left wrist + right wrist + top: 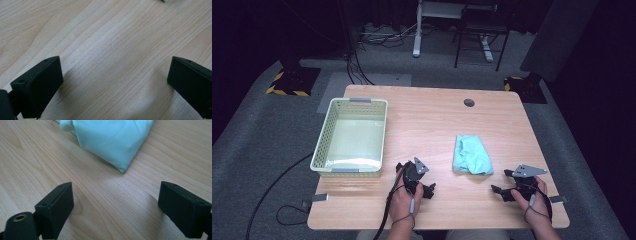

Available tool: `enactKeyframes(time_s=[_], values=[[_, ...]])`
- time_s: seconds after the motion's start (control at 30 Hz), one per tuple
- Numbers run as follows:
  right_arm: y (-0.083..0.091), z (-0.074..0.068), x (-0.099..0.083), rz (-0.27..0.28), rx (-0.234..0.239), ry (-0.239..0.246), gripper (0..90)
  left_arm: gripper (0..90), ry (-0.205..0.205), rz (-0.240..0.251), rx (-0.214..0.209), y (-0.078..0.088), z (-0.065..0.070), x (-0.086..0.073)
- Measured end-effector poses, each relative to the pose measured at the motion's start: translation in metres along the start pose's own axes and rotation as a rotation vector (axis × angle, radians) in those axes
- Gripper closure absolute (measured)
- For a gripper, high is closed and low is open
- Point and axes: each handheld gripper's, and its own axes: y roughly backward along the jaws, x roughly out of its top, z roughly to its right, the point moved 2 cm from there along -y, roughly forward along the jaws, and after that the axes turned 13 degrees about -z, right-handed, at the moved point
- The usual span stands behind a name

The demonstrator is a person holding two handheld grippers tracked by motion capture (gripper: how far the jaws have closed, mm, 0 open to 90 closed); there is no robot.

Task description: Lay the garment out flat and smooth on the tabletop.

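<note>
The table [432,120] under my tongs is pale wood, and nothing lies between either pair of jaws. Off to the far left of my left tongs [428,188] stands the pale green basket [323,135], its near rim just beside that hand; as far as I can see, nothing lies in it. Between my two tongs, a little ahead of both, lies the folded light blue cloth [471,154], flat on the wood and apart from the basket.

My left tongs [115,85] hang low over bare wood with the jaws spread wide, holding nothing. My right tongs [116,207] are likewise spread wide, and the nearest corner of the cloth [110,142] points straight into their gap, just ahead of the tips.

I judge the step in hand is taking hold of the cloth, likely to carry it to the basket. To do it well, I should slide the right tongs forward low along the wood so one jaw goes under that corner and the other over all the layers, then close firmly. Pinching only the top layer would let the fold fall open as I lift.
</note>
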Motion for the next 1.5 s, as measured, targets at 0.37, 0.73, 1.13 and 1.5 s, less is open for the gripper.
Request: enactKeyframes(time_s=[0.37, 0.73, 1.13, 1.5], values=[[-0.0003, 0.0011, 0.0002, -0.001, 0.011, 0.006, 12.8, 0.1, 0.002, -0.002, -0.002, -0.0003, 0.0, 0.0005], [-0.0003, 0.0011, 0.0003, -0.001, 0.011, 0.007, 12.6, 0.1, 0.002, -0.002, -0.004, -0.0004, 0.0, 0.0007], [-0.0004, 0.0018, 0.0007, -0.003, 0.017, 0.014, 12.4, 0.0, 0.0, -0.003, -0.003, -0.0011, -0.0007, 0.0019], [-0.0012, 0.0017, 0.0019, -0.004, 0.017, 0.015, 12.7, 0.0, -0.005, -0.004, 0.001, -0.0017, -0.0017, 0.0035]])
